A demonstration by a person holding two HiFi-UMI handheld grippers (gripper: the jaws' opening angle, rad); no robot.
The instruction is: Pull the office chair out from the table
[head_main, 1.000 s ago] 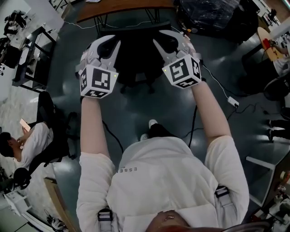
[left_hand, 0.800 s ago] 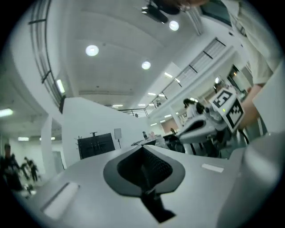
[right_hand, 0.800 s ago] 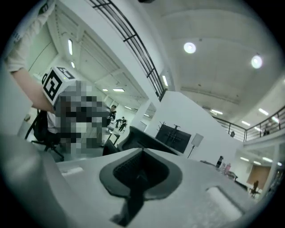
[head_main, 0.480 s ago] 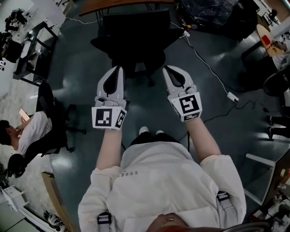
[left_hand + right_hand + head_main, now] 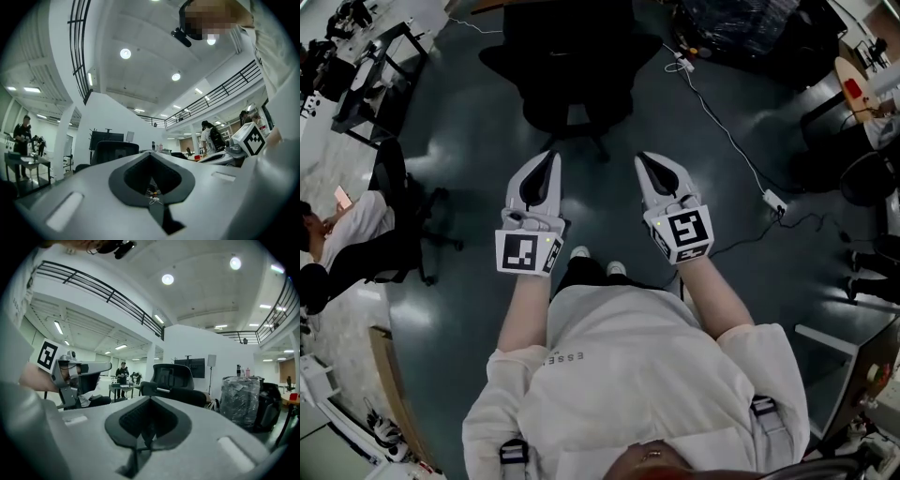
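Two grippers, one chair. Office chair stands at 12 o'clock in the head view on bare floor, well apart from both grippers. The table probably lies past the top edge, too cropped to tell. Left gripper and right gripper have jaws pressed together, holding nothing. The pull looks done, chair let go. Next move calls only for a clearance check.
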